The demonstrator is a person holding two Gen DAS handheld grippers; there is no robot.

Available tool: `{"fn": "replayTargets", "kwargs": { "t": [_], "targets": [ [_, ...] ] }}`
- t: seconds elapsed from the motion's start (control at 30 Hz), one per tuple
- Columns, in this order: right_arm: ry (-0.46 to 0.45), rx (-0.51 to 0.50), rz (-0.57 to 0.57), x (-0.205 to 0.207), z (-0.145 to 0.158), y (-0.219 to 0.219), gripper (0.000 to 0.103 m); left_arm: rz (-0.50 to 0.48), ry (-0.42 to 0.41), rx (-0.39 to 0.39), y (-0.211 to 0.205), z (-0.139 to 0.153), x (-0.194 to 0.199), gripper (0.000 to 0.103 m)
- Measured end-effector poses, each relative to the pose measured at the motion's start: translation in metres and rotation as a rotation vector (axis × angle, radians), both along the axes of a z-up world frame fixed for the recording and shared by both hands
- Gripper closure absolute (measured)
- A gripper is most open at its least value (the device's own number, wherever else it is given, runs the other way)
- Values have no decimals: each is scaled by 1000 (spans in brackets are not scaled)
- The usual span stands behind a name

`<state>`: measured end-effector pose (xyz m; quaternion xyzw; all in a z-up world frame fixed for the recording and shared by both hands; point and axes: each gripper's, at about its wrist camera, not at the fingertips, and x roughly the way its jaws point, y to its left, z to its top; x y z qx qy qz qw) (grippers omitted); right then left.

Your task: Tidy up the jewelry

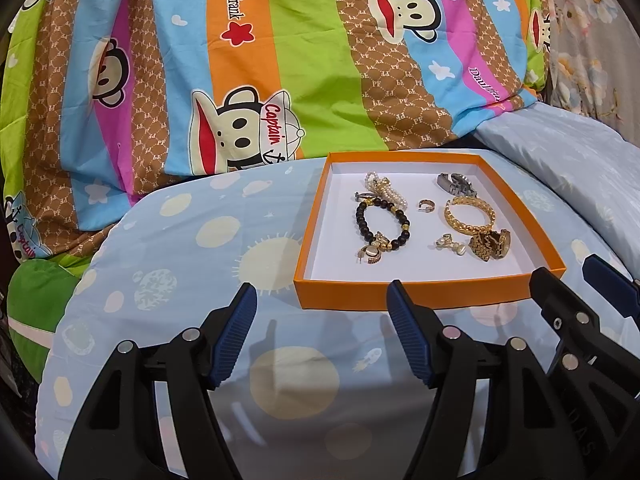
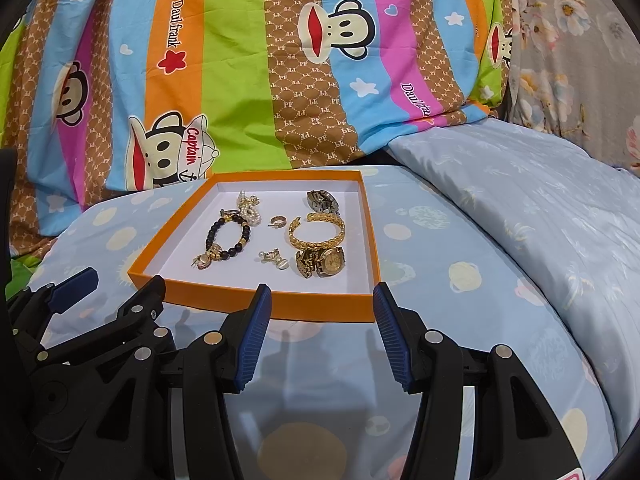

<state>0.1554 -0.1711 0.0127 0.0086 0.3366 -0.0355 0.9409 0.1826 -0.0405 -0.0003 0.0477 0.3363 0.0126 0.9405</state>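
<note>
An orange box (image 1: 420, 294) (image 2: 200, 294) with a white floor lies on the bed and holds the jewelry. Inside are a black bead bracelet (image 1: 359, 216) (image 2: 210, 236), a pearl bracelet (image 1: 386, 190) (image 2: 250, 208), a gold bangle (image 1: 470, 229) (image 2: 320, 245), a gold watch (image 1: 490, 242) (image 2: 324, 260), a silver watch (image 1: 456, 182) (image 2: 322, 200), a small ring (image 1: 425, 205) (image 2: 277, 221) and pearl earrings (image 1: 450, 242) (image 2: 272, 258). My left gripper (image 1: 320, 292) (image 2: 124, 280) hovers open before the box's near left corner. My right gripper (image 2: 321, 292) (image 1: 568, 276) is open at the near wall. Neither holds anything.
The box rests on a light blue sheet with planet prints (image 1: 180, 240) (image 2: 440, 280). Behind it a striped cartoon-monkey quilt (image 1: 240, 80) (image 2: 240, 80) rises like a wall. A pale blue pillow (image 2: 520, 184) lies to the right, with floral fabric (image 2: 568, 40) beyond.
</note>
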Motion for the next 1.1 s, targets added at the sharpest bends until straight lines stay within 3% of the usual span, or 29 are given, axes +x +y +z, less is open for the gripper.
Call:
{"fn": "replayTargets", "kwargs": {
  "t": [1.1],
  "targets": [
    [-3,-3,-8,-1,1,-3,50,1,-3,5,-1,0,0,37]
  ]
}}
